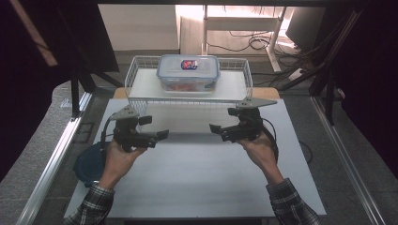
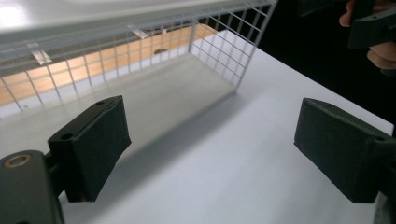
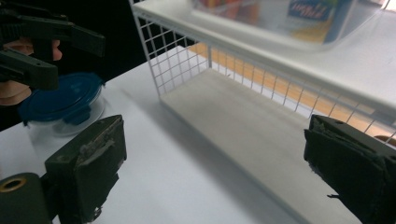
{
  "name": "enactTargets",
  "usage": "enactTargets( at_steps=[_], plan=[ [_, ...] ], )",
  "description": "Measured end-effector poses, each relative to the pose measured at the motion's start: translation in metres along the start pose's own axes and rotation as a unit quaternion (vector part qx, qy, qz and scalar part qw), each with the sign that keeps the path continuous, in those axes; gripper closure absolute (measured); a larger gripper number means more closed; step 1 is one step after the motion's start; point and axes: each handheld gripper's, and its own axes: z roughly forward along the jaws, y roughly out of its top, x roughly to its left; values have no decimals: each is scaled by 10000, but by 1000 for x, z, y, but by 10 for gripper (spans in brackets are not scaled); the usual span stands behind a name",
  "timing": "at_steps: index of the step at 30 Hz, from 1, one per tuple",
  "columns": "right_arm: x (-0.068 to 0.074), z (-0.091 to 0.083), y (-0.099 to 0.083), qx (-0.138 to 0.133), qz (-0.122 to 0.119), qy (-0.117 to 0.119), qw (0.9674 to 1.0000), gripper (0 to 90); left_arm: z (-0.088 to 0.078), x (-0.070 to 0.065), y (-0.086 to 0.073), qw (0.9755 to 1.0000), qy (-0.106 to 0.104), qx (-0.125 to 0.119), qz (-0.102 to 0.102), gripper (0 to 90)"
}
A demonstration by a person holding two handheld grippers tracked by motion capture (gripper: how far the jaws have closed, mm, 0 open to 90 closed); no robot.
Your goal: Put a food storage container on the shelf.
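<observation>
While both claws (image 1: 152,127) (image 1: 224,121) gape empty, the wire shelf (image 1: 141,101) holding a lidded box (image 1: 188,71) stands ahead.

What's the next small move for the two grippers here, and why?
Probably pull both back toward the person a little. The left gripper and right gripper are open with nothing between their fingers, low in front of the wire rack, and the food box already sits on its shelf.

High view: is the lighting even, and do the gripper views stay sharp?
High view: bright glare behind the wire shelf, dark sides. Left gripper view: shelf top washed out at upper left, shadow beneath it on the table. Right gripper view: the lidded container on the shelf is blurred.
</observation>
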Motion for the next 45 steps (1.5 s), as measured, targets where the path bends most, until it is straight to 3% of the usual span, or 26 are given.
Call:
enactTargets(
  at_steps=[5, 13, 21, 26, 30, 36, 40, 45],
  plan=[
    [11, -6, -17, 26, -79, 18, 10000, 35, -1, -11, -23, 9998, 9, 152, 97, 68],
    [20, -13, -48, 119, -3, 59, 9999, 14, 3, -26, -51, 9992, 119, 315, 210, 48],
    [26, -20, -71, 191, -44, 58, 9998, 13, 0, -34, -73, 9995, 144, 167, 220, 41],
    [32, -23, -86, 136, -90, -23, 9999, 15, -1, -41, -85, 9994, 17, 212, 282, 52],
    [38, -25, -97, 170, -85, -21, 9998, 15, 2, -44, -93, 9990, 36, 283, 338, 39],
    [44, -27, -116, 243, -149, -100, 9995, 16, 6, -48, -112, 9977, 260, 224, 579, 37],
    [45, -28, -133, 304, -235, -244, 9990, 18, 10, -51, -121, 9962, 281, 400, 720, 37],
    [42, -24, -151, 565, -223, -330, 9976, 18, 15, -48, -129, 9958, 299, 576, 642, 30]
  ],
)
